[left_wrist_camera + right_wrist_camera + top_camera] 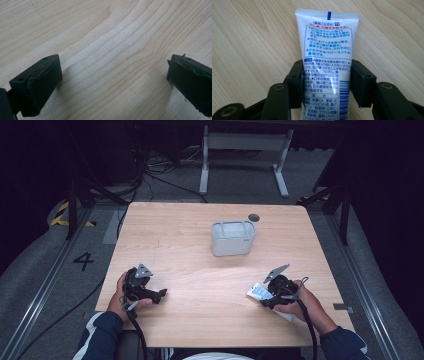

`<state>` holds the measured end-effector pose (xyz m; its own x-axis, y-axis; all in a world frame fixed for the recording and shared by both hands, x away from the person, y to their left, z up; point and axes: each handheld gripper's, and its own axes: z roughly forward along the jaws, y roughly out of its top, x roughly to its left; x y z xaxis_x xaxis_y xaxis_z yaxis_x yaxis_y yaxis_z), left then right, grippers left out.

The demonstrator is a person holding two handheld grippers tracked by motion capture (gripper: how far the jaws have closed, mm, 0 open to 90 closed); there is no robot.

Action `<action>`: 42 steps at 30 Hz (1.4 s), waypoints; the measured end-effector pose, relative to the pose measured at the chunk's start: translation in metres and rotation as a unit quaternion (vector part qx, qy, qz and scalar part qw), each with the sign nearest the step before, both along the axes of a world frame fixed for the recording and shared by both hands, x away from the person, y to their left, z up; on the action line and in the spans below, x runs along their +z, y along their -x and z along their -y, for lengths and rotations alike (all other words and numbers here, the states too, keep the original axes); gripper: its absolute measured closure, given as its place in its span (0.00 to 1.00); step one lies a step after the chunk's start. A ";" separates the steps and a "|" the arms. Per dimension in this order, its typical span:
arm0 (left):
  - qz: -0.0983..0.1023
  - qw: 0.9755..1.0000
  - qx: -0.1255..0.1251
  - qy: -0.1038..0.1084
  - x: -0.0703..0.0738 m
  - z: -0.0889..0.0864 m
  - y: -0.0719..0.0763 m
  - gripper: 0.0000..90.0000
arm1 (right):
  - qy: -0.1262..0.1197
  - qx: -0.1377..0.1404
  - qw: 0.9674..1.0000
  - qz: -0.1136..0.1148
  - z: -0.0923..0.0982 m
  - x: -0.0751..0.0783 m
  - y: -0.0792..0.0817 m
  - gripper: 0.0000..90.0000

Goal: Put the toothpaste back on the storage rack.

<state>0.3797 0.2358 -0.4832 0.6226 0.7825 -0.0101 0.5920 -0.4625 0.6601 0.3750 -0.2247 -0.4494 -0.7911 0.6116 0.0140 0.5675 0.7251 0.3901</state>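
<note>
Table (200, 265): a pale wooden top across the middle of the high view, bare apart from three things spread over it.
Basket (233, 238): a small grey-white container with thin wire handles, standing upright in the upper centre of the high view, well apart from both hands; I cannot tell whether anything lies inside.
Tube (327, 62): a white toothpaste tube with blue and red print, lying flat on the wood at the lower right of the high view, its crimped end pointing away from the right gripper view's camera.
Right gripper (274, 296): at the lower right of the high view, down on the tube; in the right gripper view the two black jaws stand narrow, one against each long edge of the tube, so I judge the grasp made.
Left gripper (113, 75): at the lower left of the high view, jaws wide apart over bare wood, nothing between them.
Done: the tube looks gripped, though not yet off the table.
Left: lifting it and, I would guess, carrying it up the frame to the basket and letting go there.
</note>
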 end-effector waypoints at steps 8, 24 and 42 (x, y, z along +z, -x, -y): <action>-0.001 1.000 -0.002 -0.001 0.000 0.000 0.000 0.00 | -0.009 0.007 1.000 -0.003 0.003 0.003 0.001 0.65; 0.000 1.000 -0.003 -0.001 0.000 0.000 0.000 0.00 | -0.028 0.011 1.000 0.006 0.012 0.011 0.005 0.69; 0.000 1.000 -0.003 -0.002 0.000 0.000 0.000 0.00 | -0.062 0.004 0.998 0.031 0.026 0.026 0.010 0.71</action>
<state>0.3802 0.2361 -0.4830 0.6279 0.7783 -0.0078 0.5890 -0.4686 0.6583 0.3647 -0.2503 -0.4233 -0.7974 0.6021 0.0399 0.5341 0.6735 0.5111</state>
